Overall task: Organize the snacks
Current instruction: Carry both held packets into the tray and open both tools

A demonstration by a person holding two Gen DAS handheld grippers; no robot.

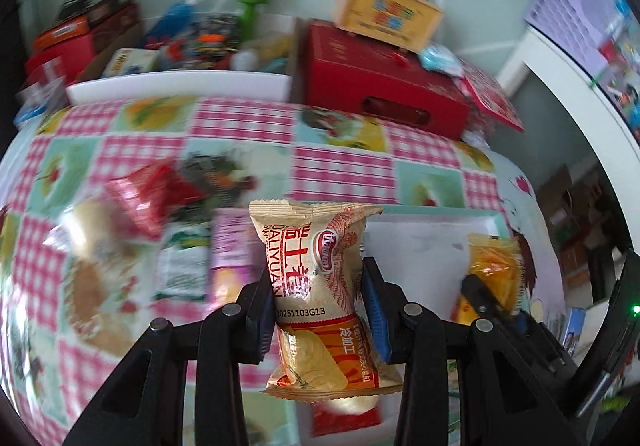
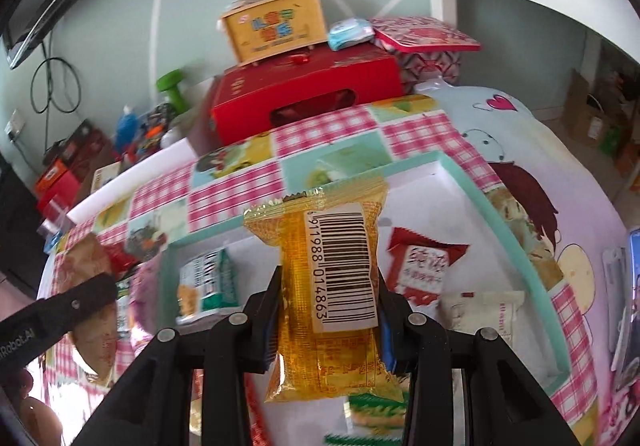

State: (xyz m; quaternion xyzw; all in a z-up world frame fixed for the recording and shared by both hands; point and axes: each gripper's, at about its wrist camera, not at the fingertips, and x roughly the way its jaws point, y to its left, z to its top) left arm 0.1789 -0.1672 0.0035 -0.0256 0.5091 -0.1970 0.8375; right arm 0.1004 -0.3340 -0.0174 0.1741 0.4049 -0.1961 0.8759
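Ahead of both our grippers spreads the checked tablecloth (image 1: 340, 166), and beyond it sits the red box (image 2: 308, 94) with a yellow carry box (image 2: 276, 26) on top. Under our right gripper (image 2: 328, 310) lies the teal-rimmed tray (image 2: 516, 230), with several packets in it. That gripper is clenched on an orange snack packet (image 2: 320, 358), barcode facing us. Our left gripper (image 1: 318, 298) grasps a beige and red snack packet (image 1: 316, 266) upright, with blurred loose packets to its left.

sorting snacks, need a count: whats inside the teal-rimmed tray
In the teal-rimmed tray: a green-and-white packet, a red-and-white packet, a cream packet. The held yellow packet covers the tray's middle.
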